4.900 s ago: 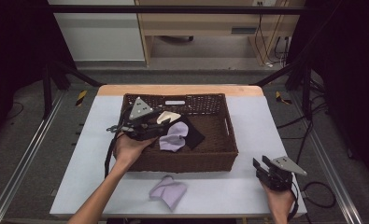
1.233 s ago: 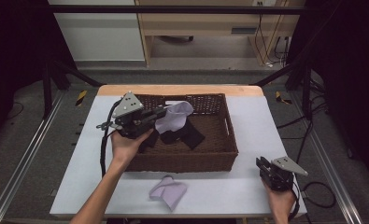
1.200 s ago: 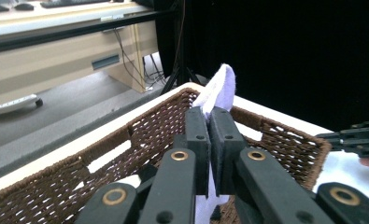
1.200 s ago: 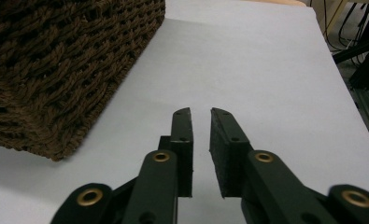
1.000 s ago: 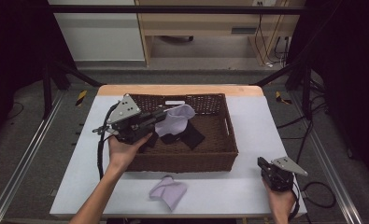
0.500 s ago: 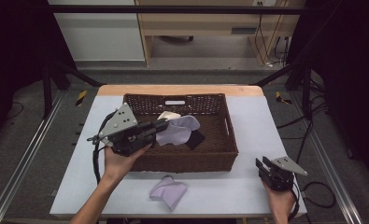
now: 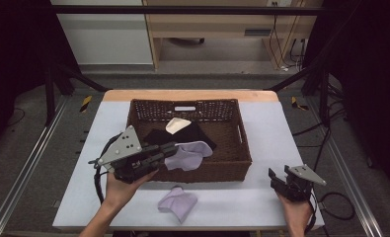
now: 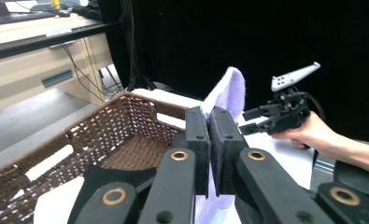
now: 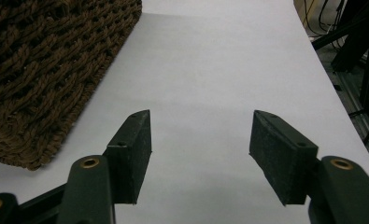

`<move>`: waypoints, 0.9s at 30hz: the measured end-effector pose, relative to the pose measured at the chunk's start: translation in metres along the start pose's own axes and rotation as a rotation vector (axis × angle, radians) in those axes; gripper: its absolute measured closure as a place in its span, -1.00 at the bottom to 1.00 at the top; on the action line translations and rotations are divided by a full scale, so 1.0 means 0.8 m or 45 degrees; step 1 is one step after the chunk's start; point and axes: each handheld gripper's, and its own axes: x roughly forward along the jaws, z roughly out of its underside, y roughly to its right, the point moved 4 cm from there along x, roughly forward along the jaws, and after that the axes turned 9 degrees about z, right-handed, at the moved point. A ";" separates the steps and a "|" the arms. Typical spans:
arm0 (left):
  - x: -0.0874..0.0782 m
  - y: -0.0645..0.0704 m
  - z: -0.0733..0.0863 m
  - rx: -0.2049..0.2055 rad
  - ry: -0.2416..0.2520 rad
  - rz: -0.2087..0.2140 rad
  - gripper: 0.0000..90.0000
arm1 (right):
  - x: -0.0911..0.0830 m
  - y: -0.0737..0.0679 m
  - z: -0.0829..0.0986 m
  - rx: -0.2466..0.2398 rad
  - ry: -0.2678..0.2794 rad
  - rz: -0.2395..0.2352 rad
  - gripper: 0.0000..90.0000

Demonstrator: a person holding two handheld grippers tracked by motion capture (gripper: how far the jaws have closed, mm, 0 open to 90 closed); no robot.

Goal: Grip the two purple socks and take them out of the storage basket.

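The table (image 7: 261, 148), covered in white, carried a brown wicker basket (image 7: 232, 168) near its far middle. Inside the basket lay a black cloth (image 7: 155, 136) with a cream cloth (image 7: 176, 124) resting on its far part. The left gripper (image 7: 170, 148) hung over the basket's near left corner, tilted toward the right, with the person's left hand (image 7: 117, 185) under it. Its jaws were pressed together on a lilac cloth (image 7: 187, 154), which draped from the tips over the inside of the basket's near wall; in the left gripper view the same cloth (image 8: 229, 93) stood up between the closed pads (image 8: 196, 130). A second lilac cloth (image 7: 176, 203) lay crumpled on the table just in front of the basket, apart from both grippers. The right gripper (image 7: 277, 177) sat low at the near right of the table, well away from the basket, held by the right hand (image 7: 297, 212). In the right gripper view its jaws stood wide apart with nothing between them, bare table (image 9: 210, 70) ahead and the basket's side (image 9: 42, 70) to the left.
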 end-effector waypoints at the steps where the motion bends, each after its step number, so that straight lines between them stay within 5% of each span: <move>1: 0.000 0.000 0.000 0.000 0.000 0.000 0.92 | 0.000 0.000 0.000 0.000 0.000 0.000 -0.14; 20: -0.008 0.043 0.051 -0.047 -0.054 0.137 0.92 | -0.002 -0.003 0.001 -0.023 0.051 0.037 -0.40; 27: 0.002 0.052 0.080 -0.064 -0.145 0.158 0.92 | -0.002 -0.003 0.001 -0.018 0.051 0.042 -0.42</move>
